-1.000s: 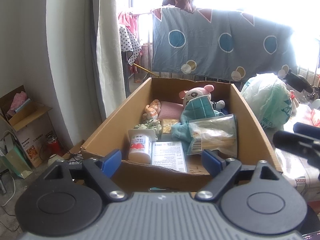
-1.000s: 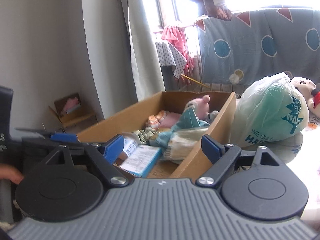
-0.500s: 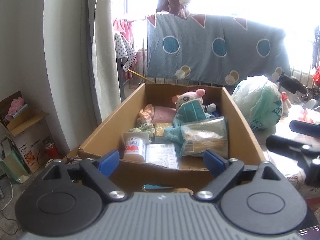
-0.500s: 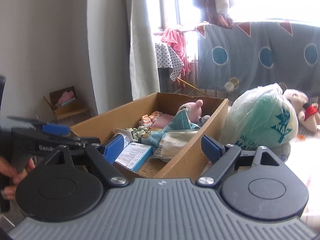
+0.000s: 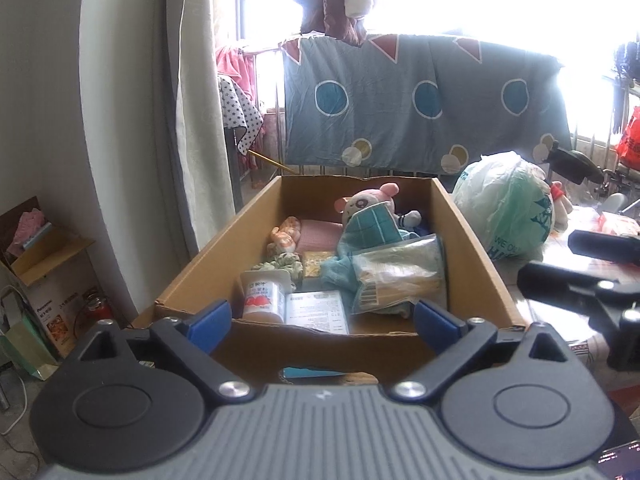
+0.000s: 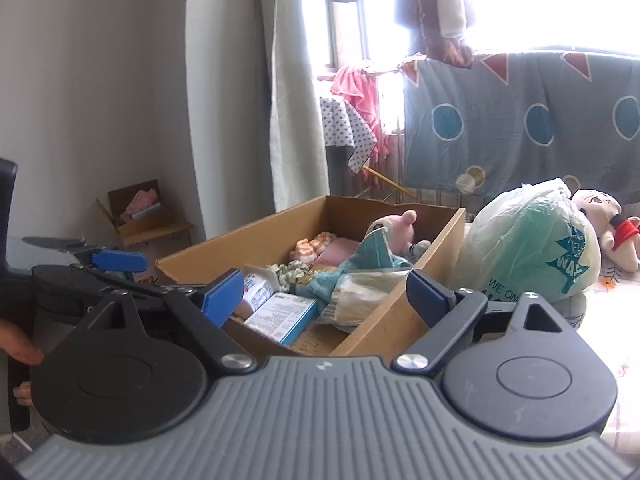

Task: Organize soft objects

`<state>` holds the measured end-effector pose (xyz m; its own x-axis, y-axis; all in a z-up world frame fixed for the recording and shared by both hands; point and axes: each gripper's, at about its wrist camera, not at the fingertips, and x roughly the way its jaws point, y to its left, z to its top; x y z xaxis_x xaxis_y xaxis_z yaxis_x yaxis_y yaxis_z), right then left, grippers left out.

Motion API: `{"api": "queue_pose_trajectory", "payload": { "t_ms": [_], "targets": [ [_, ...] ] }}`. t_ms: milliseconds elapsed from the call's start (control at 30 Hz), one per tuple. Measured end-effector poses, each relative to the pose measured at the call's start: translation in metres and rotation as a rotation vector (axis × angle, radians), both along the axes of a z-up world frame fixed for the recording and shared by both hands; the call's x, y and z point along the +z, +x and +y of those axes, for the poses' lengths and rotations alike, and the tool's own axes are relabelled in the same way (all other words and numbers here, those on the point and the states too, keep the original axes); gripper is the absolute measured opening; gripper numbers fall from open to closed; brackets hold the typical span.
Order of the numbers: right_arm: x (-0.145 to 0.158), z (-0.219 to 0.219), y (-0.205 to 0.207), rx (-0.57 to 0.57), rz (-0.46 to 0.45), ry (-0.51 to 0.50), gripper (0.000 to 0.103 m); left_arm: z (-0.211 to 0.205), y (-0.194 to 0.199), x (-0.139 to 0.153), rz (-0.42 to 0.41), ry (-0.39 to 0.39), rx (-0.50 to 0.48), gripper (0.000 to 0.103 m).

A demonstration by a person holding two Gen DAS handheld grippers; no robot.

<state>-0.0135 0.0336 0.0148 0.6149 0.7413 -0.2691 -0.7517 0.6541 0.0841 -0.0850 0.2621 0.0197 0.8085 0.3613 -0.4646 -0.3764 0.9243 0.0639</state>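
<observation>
A brown cardboard box [image 5: 472,240] [image 6: 256,244] holds a pink plush pig [image 5: 368,202] [image 6: 394,230], a teal cloth [image 5: 368,232], a clear plastic packet [image 5: 400,276], a white jar [image 5: 262,296], a leaflet box [image 5: 316,312] [image 6: 280,316] and a floral scrunchie [image 5: 282,264]. My left gripper [image 5: 322,322] is open and empty just before the box's near wall. My right gripper [image 6: 326,296] is open and empty at the box's near right corner. A plush doll [image 6: 600,216] lies on the table to the right.
A stuffed green-and-white plastic bag [image 5: 508,210] [image 6: 532,246] stands right of the box. A patterned blue sheet [image 5: 420,104] hangs behind it at the window. A curtain [image 5: 200,120] and a small open carton [image 5: 40,248] are at the left.
Both grippers have drawn back and risen a little from the box, which now looks smaller. Both stay open and empty.
</observation>
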Motion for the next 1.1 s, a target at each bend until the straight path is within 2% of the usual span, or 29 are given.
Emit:
{"api": "queue_pose_trajectory", "payload": {
  "t_ms": [167, 300, 400, 633, 800, 933, 1100],
  "targets": [
    [0.004, 0.001, -0.003, -0.026, -0.003, -0.017, 0.090, -0.002, -0.005, 0.001, -0.022, -0.008, 0.004, 0.100],
    [0.007, -0.002, -0.005, -0.004, 0.011, 0.015, 0.090, 0.000, -0.004, 0.003, 0.007, -0.010, 0.010, 0.100],
    [0.008, 0.003, -0.009, -0.019, 0.013, -0.009, 0.091, 0.002, -0.006, 0.005, 0.004, -0.029, 0.007, 0.100],
    [0.013, 0.013, -0.021, -0.017, -0.012, -0.036, 0.092, 0.003, 0.000, 0.003, 0.024, 0.011, 0.008, 0.101],
    [0.015, 0.017, -0.031, -0.012, -0.048, -0.049, 0.097, 0.005, -0.001, 0.000, 0.022, 0.024, 0.027, 0.101],
    [0.016, 0.020, -0.033, -0.041, -0.039, -0.054, 0.097, 0.008, -0.003, -0.001, 0.020, 0.008, 0.044, 0.101],
    [0.015, 0.018, -0.034, -0.033, -0.035, -0.046, 0.098, 0.005, -0.005, -0.002, 0.043, 0.051, 0.060, 0.103]
  ]
}}
